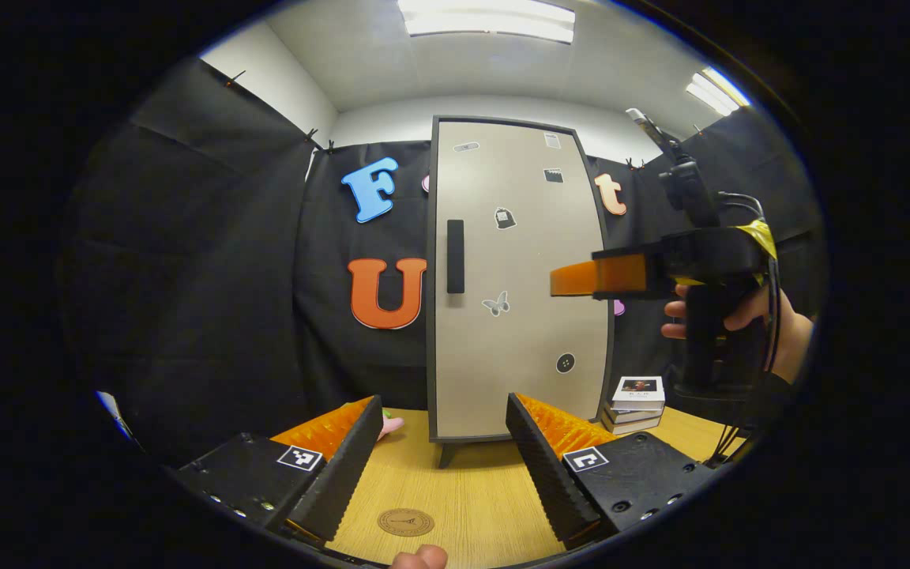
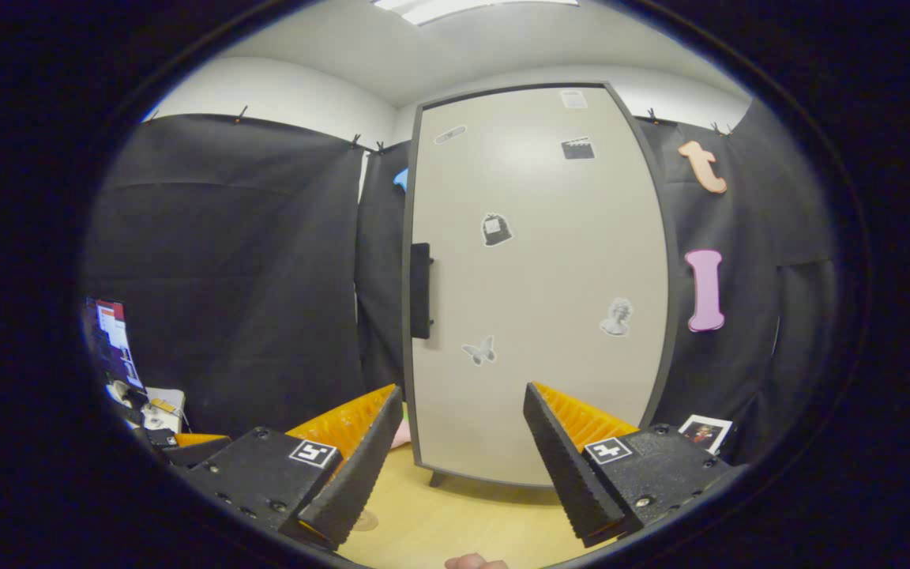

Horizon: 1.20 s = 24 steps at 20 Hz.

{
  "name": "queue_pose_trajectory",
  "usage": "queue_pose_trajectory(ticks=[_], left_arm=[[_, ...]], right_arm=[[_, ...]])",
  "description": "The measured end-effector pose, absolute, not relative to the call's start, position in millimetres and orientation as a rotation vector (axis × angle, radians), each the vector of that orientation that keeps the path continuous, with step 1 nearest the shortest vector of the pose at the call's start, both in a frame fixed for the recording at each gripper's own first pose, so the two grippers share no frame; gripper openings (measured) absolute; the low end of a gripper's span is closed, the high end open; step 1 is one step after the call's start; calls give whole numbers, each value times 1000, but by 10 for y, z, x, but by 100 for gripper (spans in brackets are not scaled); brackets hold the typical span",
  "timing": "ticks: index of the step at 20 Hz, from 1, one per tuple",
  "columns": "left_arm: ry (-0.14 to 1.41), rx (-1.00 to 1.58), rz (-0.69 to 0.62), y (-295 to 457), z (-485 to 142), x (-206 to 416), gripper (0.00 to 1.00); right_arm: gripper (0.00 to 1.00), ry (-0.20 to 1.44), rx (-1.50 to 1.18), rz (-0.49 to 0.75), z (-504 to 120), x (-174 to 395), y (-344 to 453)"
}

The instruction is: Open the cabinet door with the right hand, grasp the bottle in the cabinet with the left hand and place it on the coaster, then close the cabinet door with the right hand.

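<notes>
**Jaws spread wide in front of a shut cabinet**

Jaws on the left gripper (image 1: 441, 466) are spread wide and hold nothing. Straight ahead of them, past their tips, stands the cabinet (image 1: 514, 276) on the wooden surface (image 1: 463, 490). Its door (image 1: 518, 316) is shut, so the bottle cannot be seen. The dark handle (image 1: 455, 256) sits on the door's left edge, above the left jaw. The round coaster (image 1: 405, 521) lies flat on the surface between the two jaws, close to the camera. Off to the right of the jaws, a hand (image 1: 739, 316) holds the right gripper (image 1: 573, 280) up in front of the door, well apart from the handle. Below it sits a small stack of books (image 1: 635, 403) beside the cabinet.

In the right gripper view, the right gripper's (image 2: 463, 454) jaws are spread wide too, holding nothing. The door (image 2: 538, 276) is just ahead of them, with the handle (image 2: 420, 290) up above the left jaw.
</notes>
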<state>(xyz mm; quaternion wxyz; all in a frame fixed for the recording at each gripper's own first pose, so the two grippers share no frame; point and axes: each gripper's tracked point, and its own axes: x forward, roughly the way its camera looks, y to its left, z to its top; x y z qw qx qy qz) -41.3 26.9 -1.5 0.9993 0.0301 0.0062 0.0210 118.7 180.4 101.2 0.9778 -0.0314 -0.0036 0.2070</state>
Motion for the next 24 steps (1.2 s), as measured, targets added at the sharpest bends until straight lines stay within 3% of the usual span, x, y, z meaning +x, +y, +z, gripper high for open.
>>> queue_pose_trajectory(ticks=[2, 5, 6, 8, 9, 11, 18, 19, 20, 24], left_arm=[[16, 59, 51, 336, -14, -442, 95], [22, 58, 68, 448, -39, -468, 95], [25, 57, 73, 478, -35, -478, 95], [26, 58, 82, 550, -50, -482, 95], [27, 59, 87, 588, -49, -483, 95], [31, 60, 101, 657, -54, -491, 95], [36, 61, 124, 800, -63, -495, 95], [37, 61, 127, 819, -63, -498, 95], [36, 61, 130, 837, -71, -488, 95], [36, 61, 138, 885, -74, -478, 95]], right_arm=[[99, -19, -64, 438, 1128, 1373, 2015], [94, -25, -62, 444, 1253, 1631, 2267], [99, -35, -67, 441, 1322, 1727, 2360], [99, -53, -86, 432, 1422, 1914, 2477], [94, -54, -97, 429, 1441, 1994, 2526], [94, -49, -111, 424, 1463, 2132, 2615], [94, -3, -80, 411, 1399, 2483, 2842], [99, 5, -72, 411, 1387, 2525, 2873], [94, 10, -66, 401, 1374, 2568, 2878], [94, 6, -58, 395, 1389, 2666, 2967]])
